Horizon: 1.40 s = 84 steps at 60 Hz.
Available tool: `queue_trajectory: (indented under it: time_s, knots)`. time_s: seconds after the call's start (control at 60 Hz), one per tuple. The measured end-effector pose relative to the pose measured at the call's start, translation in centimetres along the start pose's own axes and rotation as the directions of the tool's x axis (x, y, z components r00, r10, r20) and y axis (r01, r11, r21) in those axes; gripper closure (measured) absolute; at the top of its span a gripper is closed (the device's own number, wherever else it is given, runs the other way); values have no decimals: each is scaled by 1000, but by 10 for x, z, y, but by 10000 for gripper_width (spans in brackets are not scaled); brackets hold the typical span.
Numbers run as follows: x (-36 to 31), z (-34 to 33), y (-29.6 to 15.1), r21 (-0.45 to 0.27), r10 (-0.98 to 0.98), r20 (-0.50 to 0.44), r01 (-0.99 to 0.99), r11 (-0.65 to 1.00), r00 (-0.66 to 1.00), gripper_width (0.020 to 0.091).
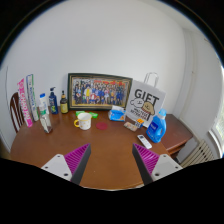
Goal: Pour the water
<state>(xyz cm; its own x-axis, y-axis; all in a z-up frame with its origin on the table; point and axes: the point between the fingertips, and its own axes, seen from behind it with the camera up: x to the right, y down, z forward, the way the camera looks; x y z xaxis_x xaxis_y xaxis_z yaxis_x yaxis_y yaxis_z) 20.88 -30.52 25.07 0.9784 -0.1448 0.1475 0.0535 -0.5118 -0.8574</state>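
Ahead, the hand-held gripper (107, 163) hangs released, holding nothing, fingers spread; a white cup (84, 121) with yellow handle stands on the wooden counter (105, 145) at eleven o'clock; blue bottle (156, 125) at one.

Your surface: brown wooden table (100, 150), rounded near edge, far edge against white wall. Far centre: framed group photo (99, 91) upright, leaning at wall. Far left: bottles (50, 101) clustered, tall pink-and-white boxes (26, 100) beside them. Right of photo: white bag (145, 99) with dark lettering. You see white cup (85, 121) near table middle, green item (77, 123) touching its left side. Right: blue bottle (156, 125), small white object (145, 142) just nearer. Small red item (101, 126) right of cup.
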Motion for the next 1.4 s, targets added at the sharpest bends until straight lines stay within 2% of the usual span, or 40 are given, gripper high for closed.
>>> queue_trajectory:
  time_s: [0.183, 0.433, 0.567, 0.733, 0.883, 1.067, 1.2, 1.283, 1.35, 1.4]
  knots:
    - [-45, 16, 5, -29, -7, 50, 9, 1000, 999, 250]
    - [-184, 46, 4, -29, -37, 184, 43, 999, 982, 247]
    - [-265, 64, 0, -8, -29, 255, 33, 999, 966, 246]
    - [-354, 99, -13, 59, -45, 306, 28, 998, 951, 248]
    - [-404, 145, -24, 94, -33, 328, 2, 996, 944, 246]
    - [-436, 221, -22, 110, -17, 294, -16, 994, 956, 253]
    - [-448, 265, -20, 127, -6, 281, -31, 991, 960, 322]
    - [-451, 283, -19, 142, 6, 276, -47, 989, 961, 418]
    - [-456, 292, -17, 145, 9, 284, -52, 988, 959, 536]
    - [-457, 293, -21, 169, 7, 299, -60, 984, 954, 556]
